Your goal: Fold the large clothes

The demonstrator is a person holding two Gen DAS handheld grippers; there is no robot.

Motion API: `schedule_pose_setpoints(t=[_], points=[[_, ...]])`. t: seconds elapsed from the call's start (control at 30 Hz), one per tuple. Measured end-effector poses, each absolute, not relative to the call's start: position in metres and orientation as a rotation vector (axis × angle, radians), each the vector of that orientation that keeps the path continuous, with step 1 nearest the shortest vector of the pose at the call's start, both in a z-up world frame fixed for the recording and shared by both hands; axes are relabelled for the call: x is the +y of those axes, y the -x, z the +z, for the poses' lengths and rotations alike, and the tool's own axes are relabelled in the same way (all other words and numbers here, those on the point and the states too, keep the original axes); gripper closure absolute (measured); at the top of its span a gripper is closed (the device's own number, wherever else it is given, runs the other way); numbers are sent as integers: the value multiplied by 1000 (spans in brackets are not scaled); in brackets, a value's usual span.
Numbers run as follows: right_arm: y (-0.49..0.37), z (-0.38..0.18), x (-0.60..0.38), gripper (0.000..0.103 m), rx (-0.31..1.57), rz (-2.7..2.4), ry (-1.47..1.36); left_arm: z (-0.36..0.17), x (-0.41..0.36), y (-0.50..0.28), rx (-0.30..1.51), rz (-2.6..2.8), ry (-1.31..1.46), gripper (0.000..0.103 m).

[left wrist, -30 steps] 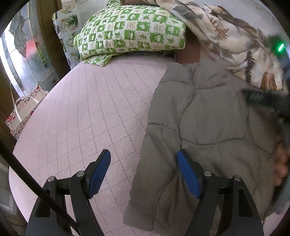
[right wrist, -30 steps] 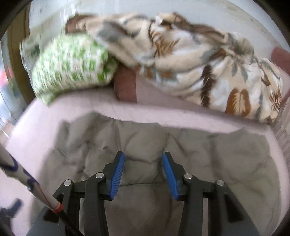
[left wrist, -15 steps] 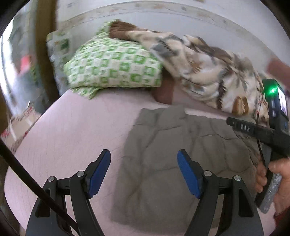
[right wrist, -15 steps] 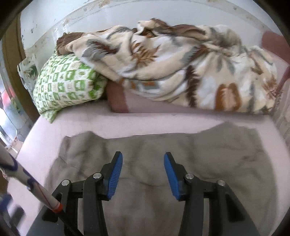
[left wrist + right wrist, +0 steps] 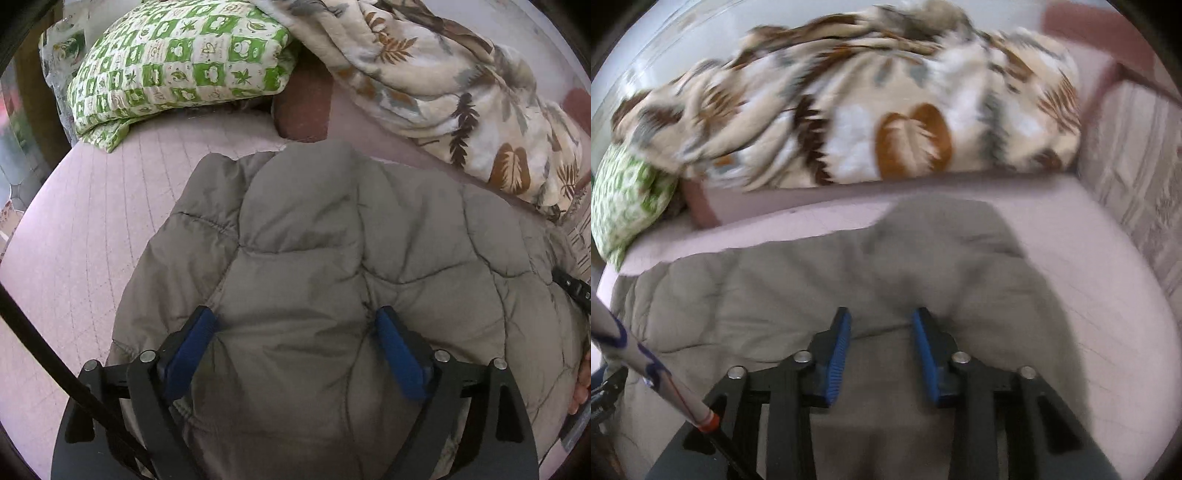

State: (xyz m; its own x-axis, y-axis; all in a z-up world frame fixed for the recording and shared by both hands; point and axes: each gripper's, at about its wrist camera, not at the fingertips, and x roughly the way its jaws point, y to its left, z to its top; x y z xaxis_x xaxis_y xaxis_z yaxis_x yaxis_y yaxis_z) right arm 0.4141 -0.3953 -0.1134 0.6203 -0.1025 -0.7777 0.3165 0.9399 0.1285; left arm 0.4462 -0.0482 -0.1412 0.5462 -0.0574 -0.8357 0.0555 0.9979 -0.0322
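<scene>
Already bundled into a thick pad, the grey-brown quilted puffer jacket (image 5: 314, 258) lies on the pale pink quilted bed cover (image 5: 92, 229), below the green-checked pillow (image 5: 177, 62) and the leaf-print fleece blanket (image 5: 868, 110). The left gripper (image 5: 291, 347) is spreading its blue pads wide over the padding, pinching nothing. The right gripper (image 5: 881, 350) is closing, with jacket fabric under its narrowing jaws but not yet pinched. A clean fold probably needs each gripper to take an edge fully, lift evenly, and press out trapped air.
</scene>
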Motion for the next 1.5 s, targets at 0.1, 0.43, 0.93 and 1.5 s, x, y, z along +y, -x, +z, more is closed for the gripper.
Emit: schedule_pose_setpoints(t=[0.1,0.43,0.93,1.5], points=[[-403,-119,-421,93,870,-226,-355,-143,-50,-445,977,-60,-17,13],[-363,-92,-456,56,860,-459,-237,-113,-13,-425,954,-42,25,13],[-385,-124,-441,45,950,-436,-310,-146,14,-439,1059,31,84,13],[-299,-87,-480,13,922,-335,-419,-93,92,-348,944,10,268,13]])
